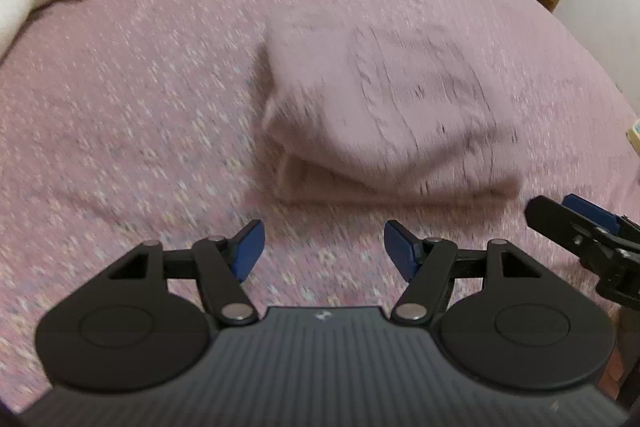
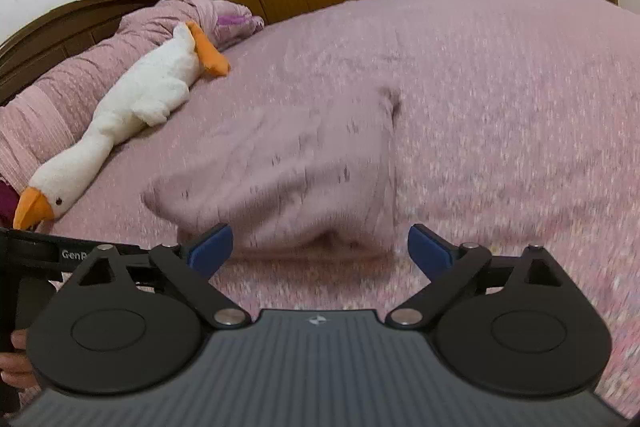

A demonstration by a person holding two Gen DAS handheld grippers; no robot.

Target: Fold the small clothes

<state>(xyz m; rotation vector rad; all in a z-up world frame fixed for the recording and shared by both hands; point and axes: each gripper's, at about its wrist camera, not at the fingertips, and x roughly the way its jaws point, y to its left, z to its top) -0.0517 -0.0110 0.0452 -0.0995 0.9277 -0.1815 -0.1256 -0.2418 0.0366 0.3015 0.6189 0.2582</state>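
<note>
Left gripper (image 1: 324, 247) fingers (image 1: 249, 247) spread apart, nothing between. Folded pink garment (image 1: 376, 115) just beyond, at twelve o'clock, untouched. Right gripper (image 2: 320, 251) fingers (image 2: 212, 247) spread wide, empty; same garment (image 2: 288, 163) lying at eleven, on the bed (image 2: 500, 87).

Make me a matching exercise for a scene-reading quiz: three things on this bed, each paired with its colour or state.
Things:
1. folded pink knitted garment
2. long plush goose toy
3. left claw

Colour or state:
A. white with an orange beak
B. open, nothing between its blue pads
C. lying folded on the pink bedspread

Pairs: 1-C, 2-A, 3-B
</note>
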